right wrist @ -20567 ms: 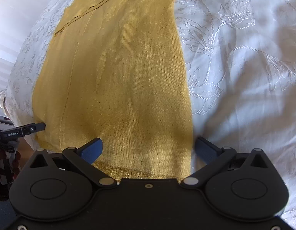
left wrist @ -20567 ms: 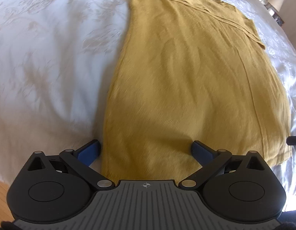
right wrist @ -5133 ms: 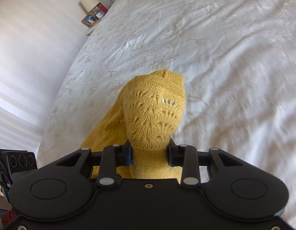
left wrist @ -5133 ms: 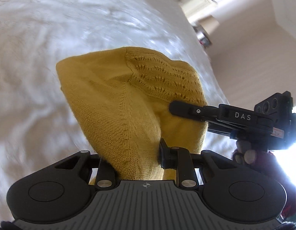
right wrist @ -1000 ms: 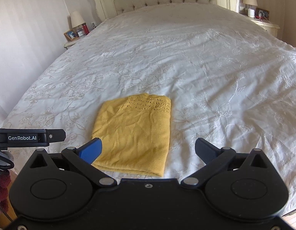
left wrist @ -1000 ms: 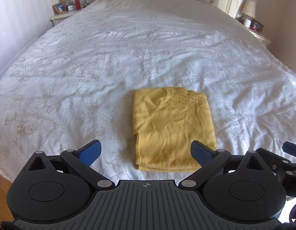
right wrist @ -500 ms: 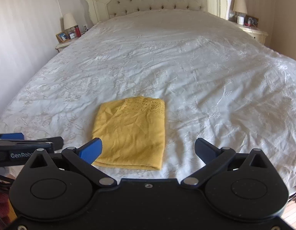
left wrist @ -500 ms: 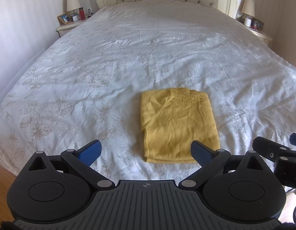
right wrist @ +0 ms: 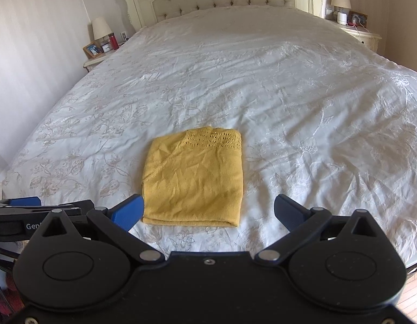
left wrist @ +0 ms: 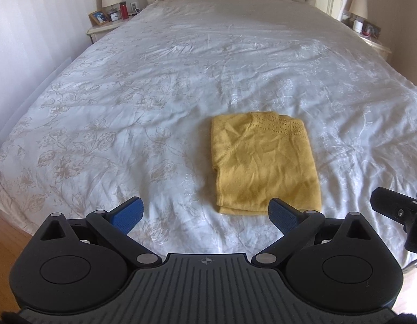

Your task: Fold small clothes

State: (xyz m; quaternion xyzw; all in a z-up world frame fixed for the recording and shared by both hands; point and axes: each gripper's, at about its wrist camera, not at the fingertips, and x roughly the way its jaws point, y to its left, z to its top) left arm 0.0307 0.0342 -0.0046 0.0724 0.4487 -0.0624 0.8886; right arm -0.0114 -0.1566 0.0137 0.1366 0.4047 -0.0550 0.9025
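A yellow knit top (left wrist: pixel 265 167) lies folded into a compact rectangle on the white bedspread (left wrist: pixel 154 94), toward the foot of the bed. In the left wrist view it sits at about 1 o'clock from the left hand-held gripper (left wrist: pixel 207 214); in the right wrist view it sits at about 11 o'clock from the right hand-held gripper (right wrist: pixel 208 212). Both hand-held grippers hang above the foot of the bed with jaws spread wide, holding nothing and well apart from the cloth.

The top looks light, soft and limp, with several layers stacked; the lacy openwork band (right wrist: pixel 212 139) lies along its far edge, at 12 o'clock. Such knit would likely sag and slide open if lifted by one corner. If it has to be moved, the safer hold is probably the near doubled edge (right wrist: pixel 190 221), pinching all layers together at both near corners, one per side. The open stitches could snag, so that band is best left alone. The fold itself appears finished.
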